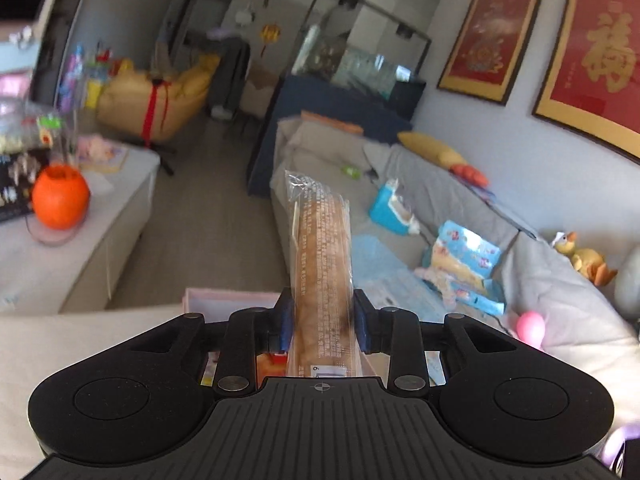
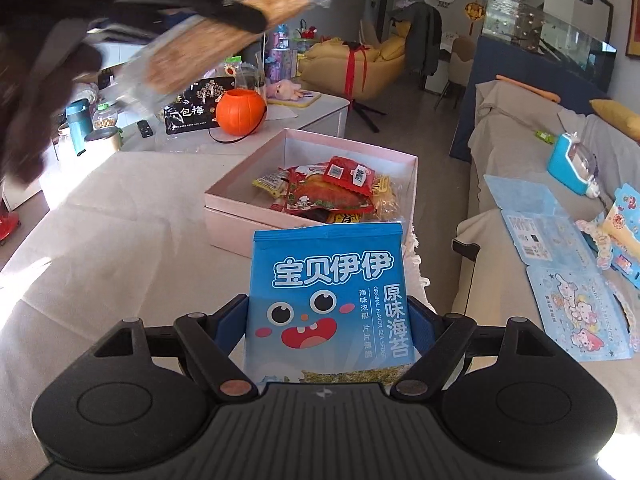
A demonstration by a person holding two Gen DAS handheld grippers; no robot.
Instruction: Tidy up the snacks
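Left hand-held gripper (image 1: 322, 322): clamped on long bread packet (image 1: 322, 248), raised.
Right hand-held gripper (image 2: 326, 320): clamped on blue seaweed bag (image 2: 326, 300).
Pink box (image 2: 240, 200): just ahead, holding snacks.

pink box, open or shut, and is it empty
Open and not empty: in the right wrist view the pink box has no lid on, its white inner walls show, and snack packets are piled inside.

Matte black left gripper (image 1: 323, 320) and right gripper (image 2: 328, 326): ribbed centre plate with small crosshair mark, round side discs, metal pivot screws, blue pads (image 1: 286, 322) inside fingers.
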